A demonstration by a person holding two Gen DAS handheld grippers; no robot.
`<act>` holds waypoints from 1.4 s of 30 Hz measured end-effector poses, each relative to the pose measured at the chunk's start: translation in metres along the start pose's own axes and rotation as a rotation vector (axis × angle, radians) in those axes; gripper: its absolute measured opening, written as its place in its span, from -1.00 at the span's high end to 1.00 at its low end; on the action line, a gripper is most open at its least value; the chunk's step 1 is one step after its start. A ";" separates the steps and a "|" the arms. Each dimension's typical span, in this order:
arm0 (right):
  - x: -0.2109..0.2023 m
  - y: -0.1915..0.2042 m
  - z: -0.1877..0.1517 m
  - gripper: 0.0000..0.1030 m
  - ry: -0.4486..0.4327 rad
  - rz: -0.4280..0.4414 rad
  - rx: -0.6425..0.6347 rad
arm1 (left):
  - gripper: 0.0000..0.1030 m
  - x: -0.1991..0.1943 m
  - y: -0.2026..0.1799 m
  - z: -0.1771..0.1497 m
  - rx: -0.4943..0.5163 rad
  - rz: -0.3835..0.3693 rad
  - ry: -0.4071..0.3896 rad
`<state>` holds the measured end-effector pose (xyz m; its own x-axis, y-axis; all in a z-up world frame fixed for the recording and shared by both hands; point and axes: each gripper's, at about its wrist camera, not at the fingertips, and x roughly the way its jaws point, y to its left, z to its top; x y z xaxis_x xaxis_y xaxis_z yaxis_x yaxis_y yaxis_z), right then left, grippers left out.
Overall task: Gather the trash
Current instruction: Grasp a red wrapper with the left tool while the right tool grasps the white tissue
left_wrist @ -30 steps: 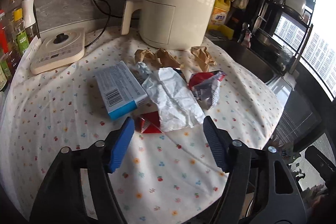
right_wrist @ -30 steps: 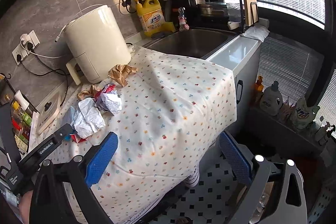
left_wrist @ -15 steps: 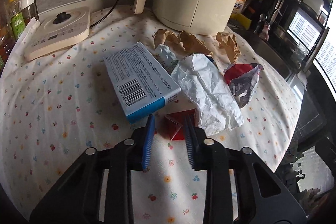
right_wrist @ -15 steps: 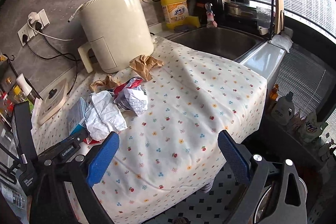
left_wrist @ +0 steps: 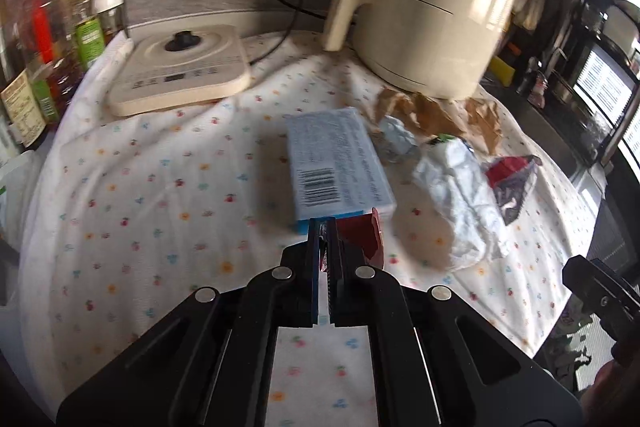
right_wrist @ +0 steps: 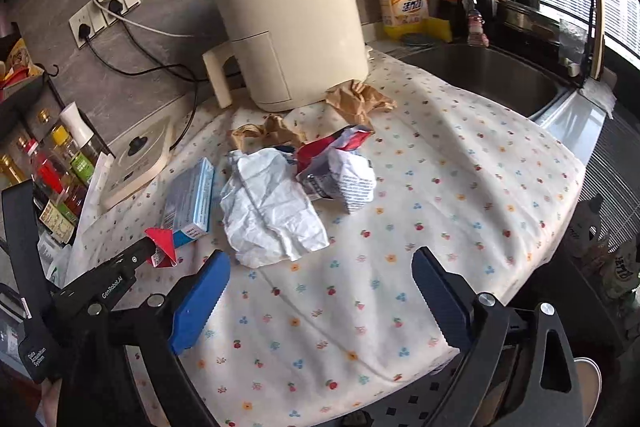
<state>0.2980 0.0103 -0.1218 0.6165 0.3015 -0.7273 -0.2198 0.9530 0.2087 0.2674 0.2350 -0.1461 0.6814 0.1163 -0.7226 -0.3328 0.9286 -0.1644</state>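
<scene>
1. Left wrist view: the left gripper, open a second ago, has just closed its jaws on the red wrapper at the near end of the blue box; first trash piece secured. White crumpled paper lies at 3 o'clock of it.
2. Right wrist view: the right gripper holds its jaws wide apart, empty, over bare tabletop. Free room runs toward 3 o'clock; the cloth edge drops off at 5 o'clock.

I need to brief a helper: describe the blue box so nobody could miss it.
Start at the cream air fryer on the flowered cloth. In front of it lies a heap of crumpled trash; the blue box lies flat at the heap's end nearest the bottles. It alone is rigid, rectangular, with a barcode.
</scene>
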 end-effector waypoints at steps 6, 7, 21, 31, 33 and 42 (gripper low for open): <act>0.022 0.020 0.000 -0.78 0.030 0.033 -0.043 | 0.92 -0.005 0.032 -0.001 -0.053 0.059 -0.009; 0.026 0.022 0.001 -0.78 0.036 0.036 -0.048 | 0.92 -0.006 0.037 -0.001 -0.062 0.070 -0.010; 0.069 0.044 0.010 -0.82 0.083 0.020 -0.108 | 0.92 0.010 0.058 0.011 -0.091 0.169 0.004; 0.087 0.048 0.015 0.76 0.146 0.017 -0.143 | 0.92 0.020 0.052 0.028 -0.079 0.177 -0.001; 0.080 0.047 0.016 0.80 0.133 0.031 -0.151 | 0.92 0.021 0.047 0.031 -0.075 0.163 -0.007; 0.036 0.025 0.014 0.83 0.062 0.076 -0.113 | 0.92 0.011 0.013 0.032 -0.032 0.106 -0.036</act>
<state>0.3257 0.0457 -0.1339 0.5475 0.3672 -0.7519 -0.3505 0.9166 0.1924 0.2911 0.2594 -0.1344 0.6640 0.2267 -0.7125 -0.4246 0.8987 -0.1097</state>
